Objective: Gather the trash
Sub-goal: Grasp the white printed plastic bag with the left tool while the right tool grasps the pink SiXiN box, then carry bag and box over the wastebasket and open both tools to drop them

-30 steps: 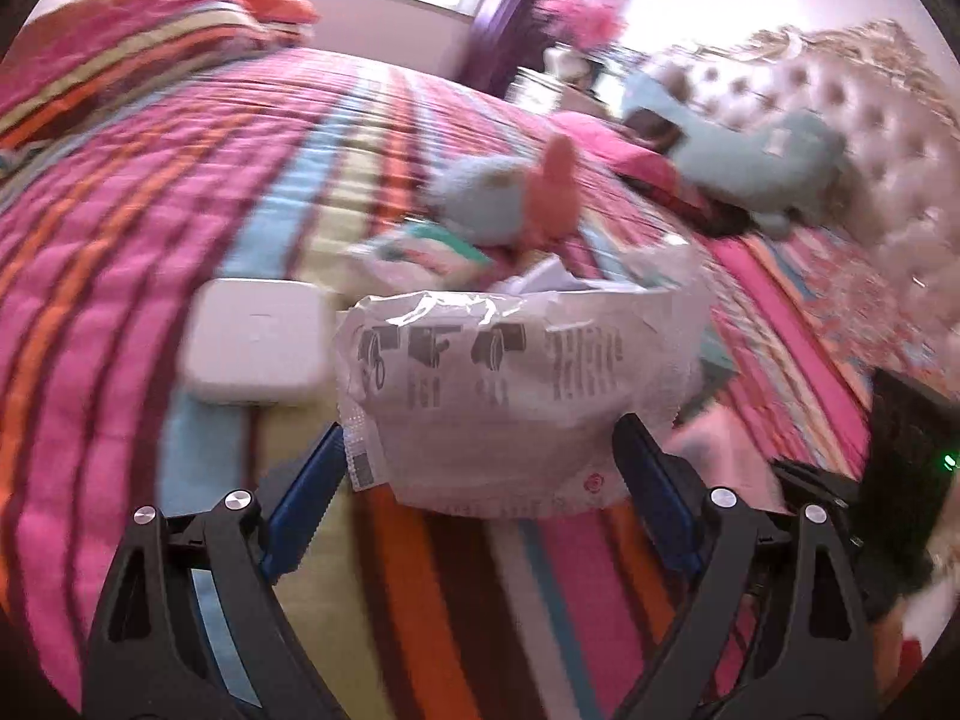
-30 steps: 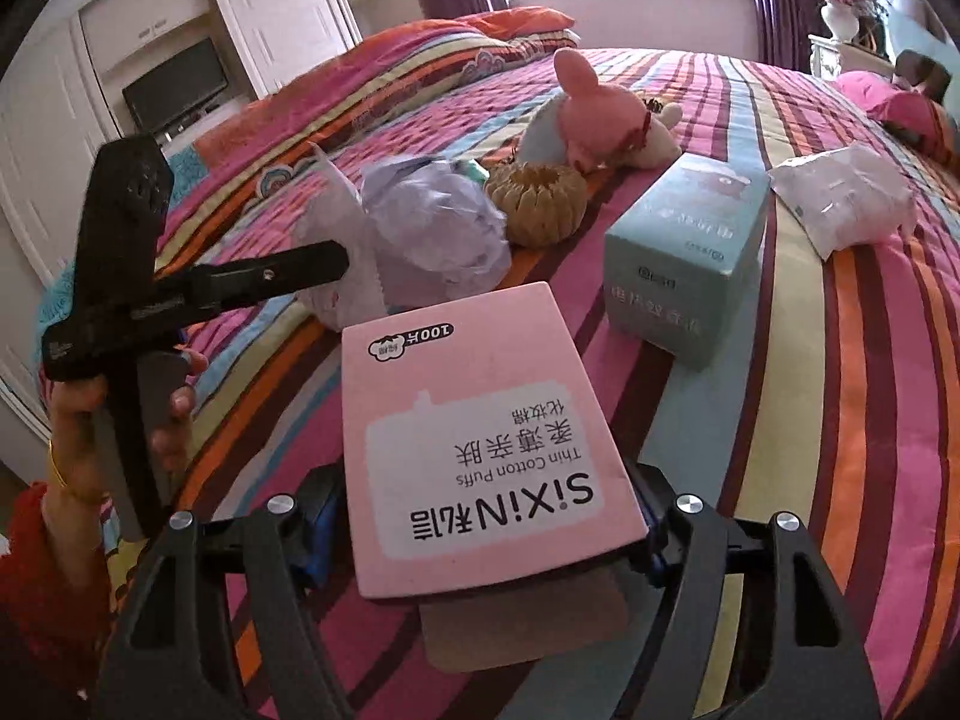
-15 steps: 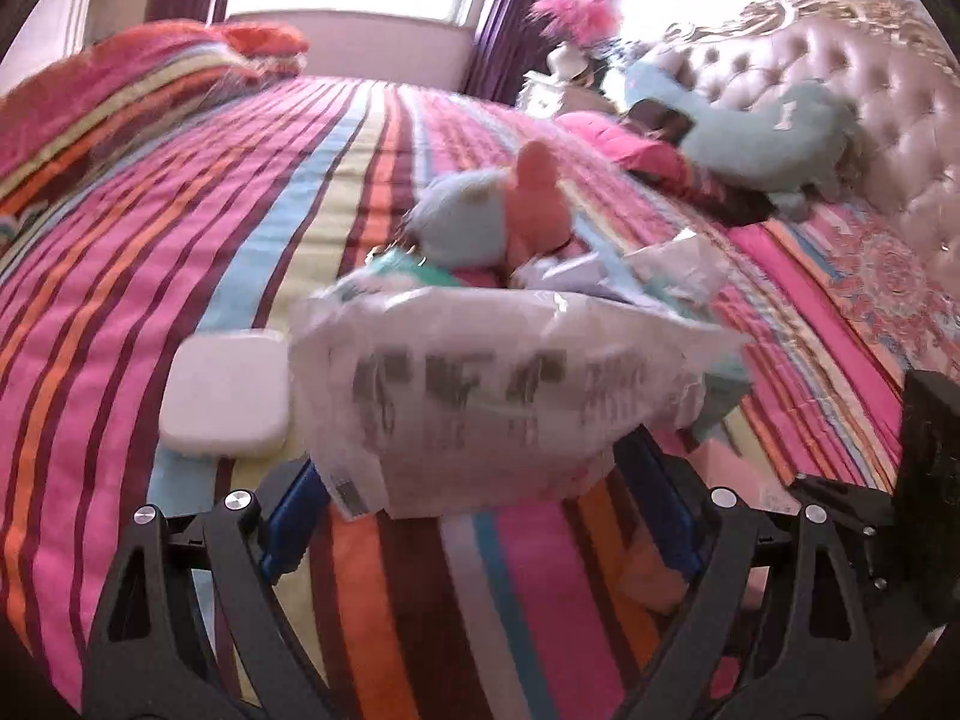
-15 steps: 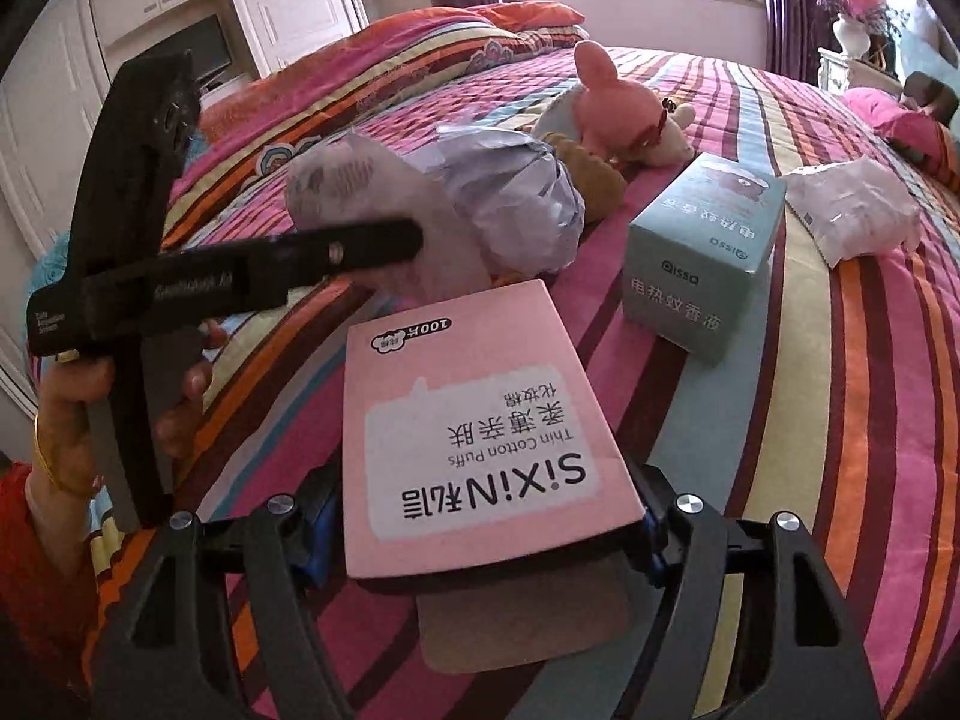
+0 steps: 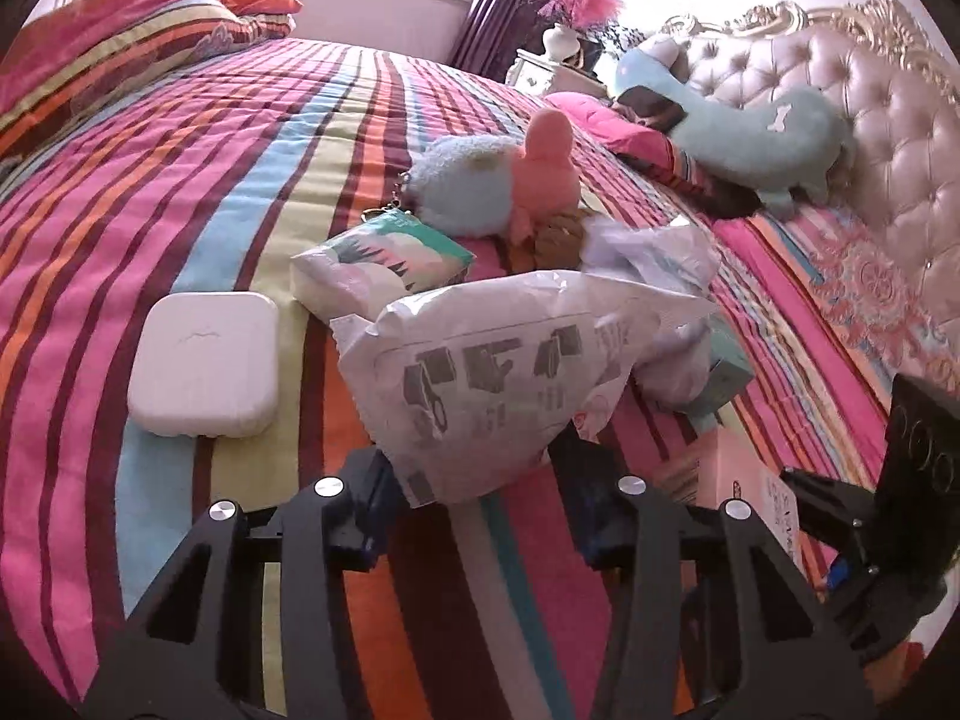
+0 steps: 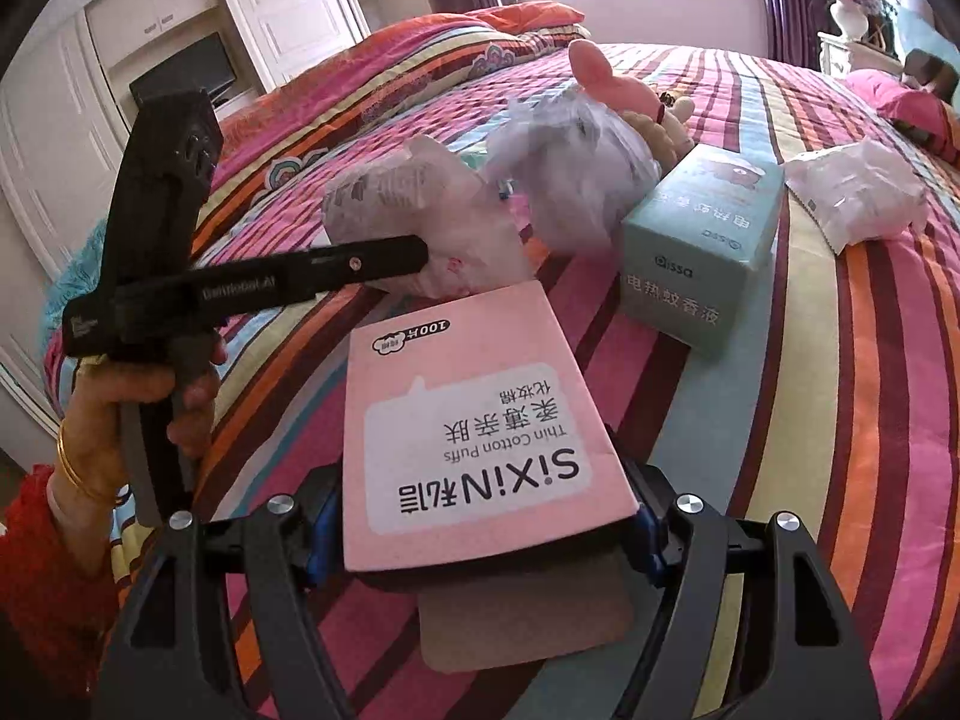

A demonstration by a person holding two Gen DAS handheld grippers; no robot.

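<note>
Since the earlier frame, left gripper jaws have narrowed and are closing onto the white bag, now pinched at its lower corner. Right gripper clamps the pink box. Beside the bag: white case, tissue pack. Beyond: crumpled wrapper, teal box, plush toy on the striped bed.
</note>
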